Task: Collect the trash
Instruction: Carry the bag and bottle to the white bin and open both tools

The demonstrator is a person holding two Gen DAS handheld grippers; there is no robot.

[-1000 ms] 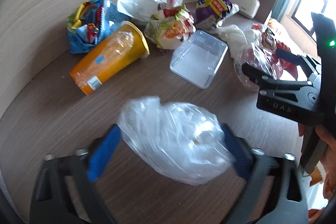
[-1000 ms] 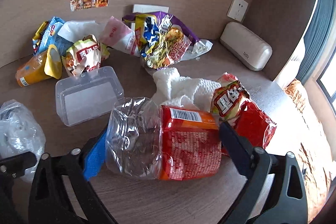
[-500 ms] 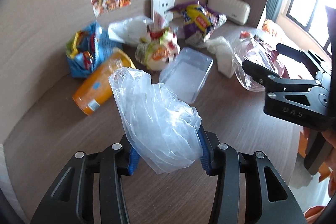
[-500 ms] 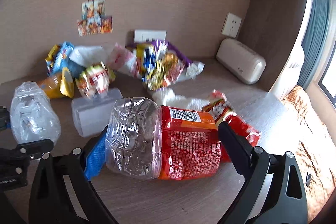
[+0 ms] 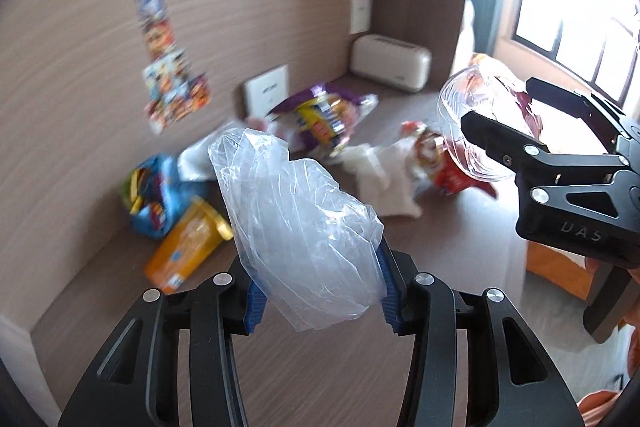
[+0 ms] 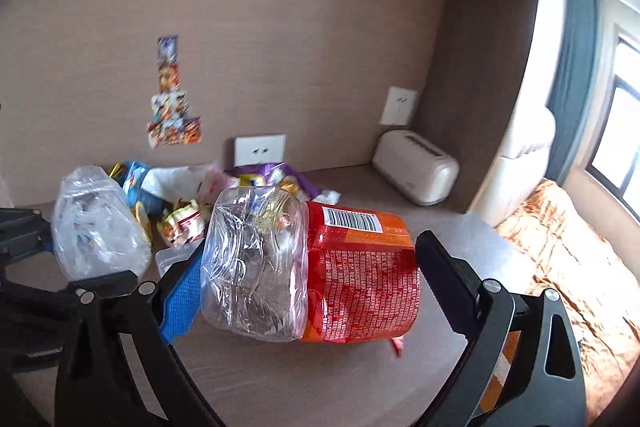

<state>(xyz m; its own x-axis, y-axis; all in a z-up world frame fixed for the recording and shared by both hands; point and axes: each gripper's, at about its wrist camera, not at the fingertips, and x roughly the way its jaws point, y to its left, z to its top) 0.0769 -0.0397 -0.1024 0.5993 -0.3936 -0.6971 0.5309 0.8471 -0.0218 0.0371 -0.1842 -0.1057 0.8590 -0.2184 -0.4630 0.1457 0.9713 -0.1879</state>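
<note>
My left gripper point(image 5: 320, 291) is shut on a crumpled clear plastic bag point(image 5: 296, 227) and holds it well above the wooden desk point(image 5: 440, 235). The bag also shows in the right wrist view point(image 6: 94, 227). My right gripper point(image 6: 308, 283) is shut on a crushed clear bottle with a red and orange label point(image 6: 316, 267), also lifted off the desk; it shows at the right of the left wrist view point(image 5: 476, 131). More trash lies on the desk by the wall: an orange cup point(image 5: 184, 251), a blue snack bag point(image 5: 152, 199), a purple snack bag point(image 5: 320, 115), white tissue point(image 5: 384, 179).
A cream box-shaped device point(image 6: 416, 171) stands in the back right corner under a wall socket point(image 6: 398, 105). A clear plastic tray point(image 6: 172, 259) lies behind the bottle. A red snack bag point(image 5: 440, 167) lies by the tissue. An orange bed cover point(image 6: 572, 267) lies beyond the desk's right edge.
My left gripper closed on the plastic bag and lifted it. Both grippers have risen and pulled back from the desk with their loads; the trash pile looks smaller and farther.
</note>
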